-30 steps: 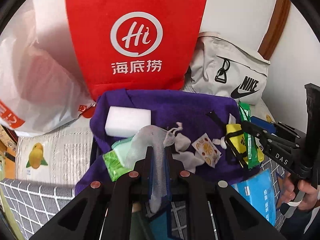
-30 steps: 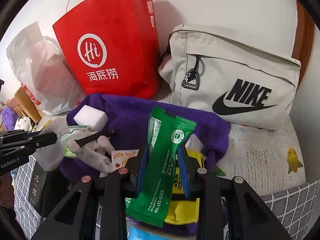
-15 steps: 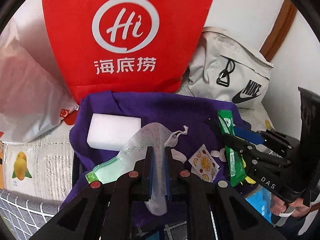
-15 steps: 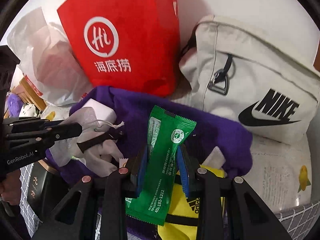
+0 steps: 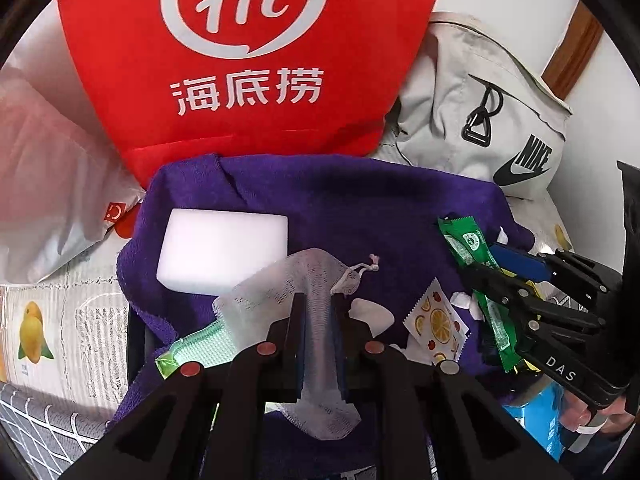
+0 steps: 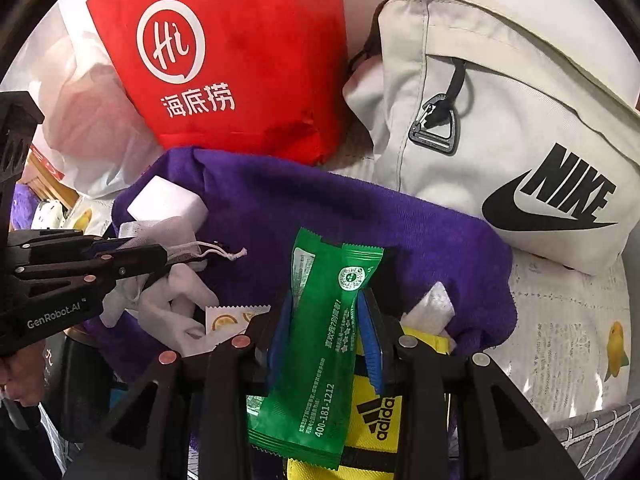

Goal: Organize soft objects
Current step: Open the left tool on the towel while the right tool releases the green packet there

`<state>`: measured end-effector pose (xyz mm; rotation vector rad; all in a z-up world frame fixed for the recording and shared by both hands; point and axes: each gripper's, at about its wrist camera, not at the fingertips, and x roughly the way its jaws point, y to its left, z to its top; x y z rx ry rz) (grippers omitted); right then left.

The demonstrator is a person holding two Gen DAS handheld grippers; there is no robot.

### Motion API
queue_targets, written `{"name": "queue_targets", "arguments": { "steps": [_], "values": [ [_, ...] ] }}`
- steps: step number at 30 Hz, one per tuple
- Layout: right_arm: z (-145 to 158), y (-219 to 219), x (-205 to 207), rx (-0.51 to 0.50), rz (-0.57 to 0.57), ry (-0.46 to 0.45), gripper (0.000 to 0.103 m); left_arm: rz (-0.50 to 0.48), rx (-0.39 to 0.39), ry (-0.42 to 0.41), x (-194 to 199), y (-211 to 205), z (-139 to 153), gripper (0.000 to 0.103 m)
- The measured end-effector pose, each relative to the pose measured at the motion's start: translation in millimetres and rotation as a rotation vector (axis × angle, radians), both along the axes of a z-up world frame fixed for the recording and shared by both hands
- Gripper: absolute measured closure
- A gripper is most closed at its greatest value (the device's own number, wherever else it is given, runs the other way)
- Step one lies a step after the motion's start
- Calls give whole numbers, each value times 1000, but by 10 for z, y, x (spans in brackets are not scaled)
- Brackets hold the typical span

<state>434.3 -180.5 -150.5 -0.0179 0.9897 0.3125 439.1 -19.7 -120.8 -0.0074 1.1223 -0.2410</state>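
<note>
Both grippers are sinking closer over the purple cloth (image 5: 340, 200). Low centre, the left gripper (image 5: 318, 312) is pinching the mesh pouch (image 5: 316, 280); the right gripper (image 6: 324, 312) is loosening around the green packet (image 6: 320, 344). Behind, the red bag (image 5: 248, 60) is looming larger.

Purple cloth (image 5: 360, 200); red bag (image 5: 248, 56); green packet (image 6: 324, 344); white mesh pouch (image 5: 316, 308); white sponge (image 5: 224, 252).
</note>
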Motion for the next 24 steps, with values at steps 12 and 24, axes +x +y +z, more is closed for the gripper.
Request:
{"name": "queue_targets", "arguments": {
  "steps": [12, 24],
  "values": [
    [109, -57, -14, -10, -18, -27, 42, 4, 103, -39, -48, -76, 74, 44],
    [530, -260, -386, 63, -63, -74, 34, 37, 116, -134, -449, -55, 490, 18]
  ]
}}
